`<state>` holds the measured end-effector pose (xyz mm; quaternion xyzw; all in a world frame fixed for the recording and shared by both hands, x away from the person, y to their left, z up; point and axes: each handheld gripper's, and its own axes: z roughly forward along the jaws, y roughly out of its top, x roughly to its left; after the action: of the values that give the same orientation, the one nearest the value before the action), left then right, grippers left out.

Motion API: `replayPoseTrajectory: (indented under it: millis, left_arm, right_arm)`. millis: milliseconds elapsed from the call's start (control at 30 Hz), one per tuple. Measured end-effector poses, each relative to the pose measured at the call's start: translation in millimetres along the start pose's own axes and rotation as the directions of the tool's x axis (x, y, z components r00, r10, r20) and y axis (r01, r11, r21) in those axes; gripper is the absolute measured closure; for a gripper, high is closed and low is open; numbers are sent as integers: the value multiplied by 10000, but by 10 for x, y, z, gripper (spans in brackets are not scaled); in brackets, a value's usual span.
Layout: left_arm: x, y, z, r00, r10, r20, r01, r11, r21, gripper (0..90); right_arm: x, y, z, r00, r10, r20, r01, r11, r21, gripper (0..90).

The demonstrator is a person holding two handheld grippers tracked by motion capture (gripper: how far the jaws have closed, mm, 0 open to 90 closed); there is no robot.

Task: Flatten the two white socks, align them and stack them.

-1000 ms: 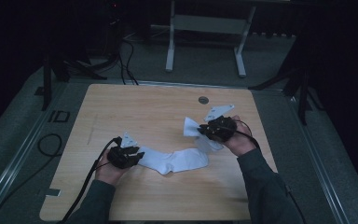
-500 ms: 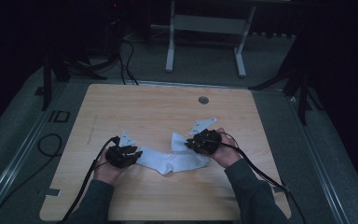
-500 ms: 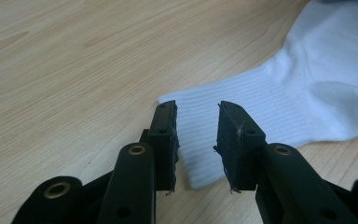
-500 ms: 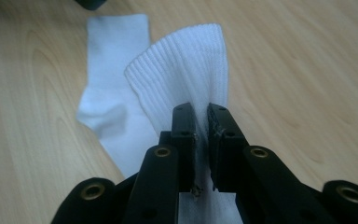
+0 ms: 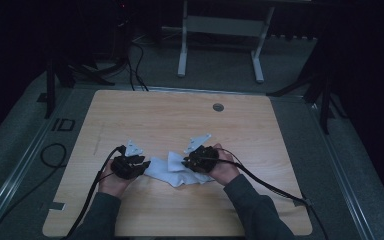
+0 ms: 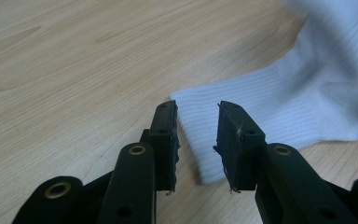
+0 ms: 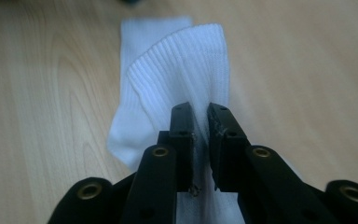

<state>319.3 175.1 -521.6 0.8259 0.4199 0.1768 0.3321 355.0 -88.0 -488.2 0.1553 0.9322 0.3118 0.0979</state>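
White sock (image 5: 172, 169) lies low in the frame's centre on the wooden table (image 5: 260, 125). Right gripper (image 7: 199, 122), clenched on one ribbed end, has carried it leftward and down, folding it over. Left gripper (image 6: 196, 133) straddles the other cuff, jaws apart.

sock (image 5: 172, 171) on table (image 5: 180, 120), between left tongs (image 5: 141, 165) and right tongs (image 5: 187, 162).
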Motion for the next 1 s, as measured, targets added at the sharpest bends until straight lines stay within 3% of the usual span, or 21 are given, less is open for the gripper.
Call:
replayPoseTrajectory:
  millis: [100, 200, 367, 600, 667, 733, 833, 900, 1000]
  left_arm:
    - [5, -2, -2, 10000, -15, -5, 15, 10000, 0, 680]
    - [5, -2, 3, 10000, -51, 4, 51, 10000, -10, 680]
    - [-2, -3, 15, 10000, -1, 28, 1, 10000, 51, 680]
    - [6, -5, 15, 10000, 3, 15, -3, 10000, 83, 681]
    - [10, -6, 10, 10000, 6, 8, -6, 10000, 83, 682]
    - [18, -9, 2, 10000, -19, 7, 19, 10000, 61, 682]
    - [27, -12, -5, 10000, -47, 5, 47, 10000, 32, 682]
    - [36, -15, -7, 10000, -99, 2, 99, 9999, 18, 682]
    - [53, -27, 5, 9998, -176, 7, 176, 9998, 71, 691]
  right_arm:
    - [33, -29, 146, 9997, -37, -241, 42, 9998, 187, 709]
    - [15, -8, 136, 9995, 74, -313, -80, 9998, -174, 647]
    - [5, 12, 105, 9994, 96, -334, -105, 9996, -260, 644]
    - [76, 22, 368, 9991, -237, -350, 252, 9988, 416, 635]
    - [109, 68, 416, 9984, -461, -318, 476, 9976, 494, 650]
    - [101, 97, 485, 9991, -409, -70, 413, 9954, 859, 652]
    - [90, 107, 577, 9987, -407, -317, 441, 9924, 1147, 746]
    - [89, 98, 599, 9982, -465, -390, 509, 9914, 1202, 848]
    - [88, 113, 543, 9986, -386, -369, 418, 9949, 914, 877]
